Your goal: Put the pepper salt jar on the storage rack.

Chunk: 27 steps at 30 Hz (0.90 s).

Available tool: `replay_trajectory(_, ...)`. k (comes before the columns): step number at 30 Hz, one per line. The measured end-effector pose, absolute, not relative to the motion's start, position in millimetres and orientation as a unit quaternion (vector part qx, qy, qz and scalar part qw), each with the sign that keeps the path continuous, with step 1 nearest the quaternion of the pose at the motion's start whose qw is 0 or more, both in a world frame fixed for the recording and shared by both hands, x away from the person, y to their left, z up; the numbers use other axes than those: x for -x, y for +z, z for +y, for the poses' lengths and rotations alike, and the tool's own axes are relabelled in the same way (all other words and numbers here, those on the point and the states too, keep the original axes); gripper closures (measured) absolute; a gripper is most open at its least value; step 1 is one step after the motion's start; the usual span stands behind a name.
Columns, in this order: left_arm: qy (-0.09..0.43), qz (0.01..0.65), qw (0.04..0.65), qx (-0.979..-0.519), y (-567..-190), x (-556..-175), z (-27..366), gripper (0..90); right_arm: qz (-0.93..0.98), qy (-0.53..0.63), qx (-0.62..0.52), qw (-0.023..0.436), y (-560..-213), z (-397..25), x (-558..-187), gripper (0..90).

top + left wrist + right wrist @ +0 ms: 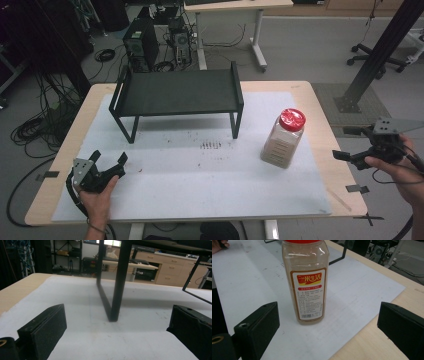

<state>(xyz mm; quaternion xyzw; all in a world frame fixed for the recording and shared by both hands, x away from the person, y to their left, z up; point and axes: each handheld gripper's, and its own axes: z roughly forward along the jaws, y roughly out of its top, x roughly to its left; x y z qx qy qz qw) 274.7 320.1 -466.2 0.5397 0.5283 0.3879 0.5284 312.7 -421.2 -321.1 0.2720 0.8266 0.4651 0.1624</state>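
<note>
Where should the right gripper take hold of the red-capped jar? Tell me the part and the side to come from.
Grip the jar at mid-body, across its flat labelled sides, below the red cap. Come in level from the table's right edge, where the right gripper already faces it with fingers spread wide. The jar stands upright and apart from the black rack, so a straight side approach looks unobstructed.
</note>
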Motion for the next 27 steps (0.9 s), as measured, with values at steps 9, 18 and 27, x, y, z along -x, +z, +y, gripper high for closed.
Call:
replay_trajectory(9,0.389,0.528,0.530,-0.538,-466,-274,320,1.7,0.829,0.462,-0.273,0.159,-328,-417,-315,3.9)
replay_trajectory(18,0.388,0.525,0.528,-0.543,-466,-274,319,1.7,0.829,0.466,-0.272,0.147,-341,-409,-318,3.9)
replay_trajectory(27,0.389,0.524,0.527,-0.543,-466,-274,319,1.7,0.830,0.472,-0.265,0.138,-354,-398,-324,3.8)
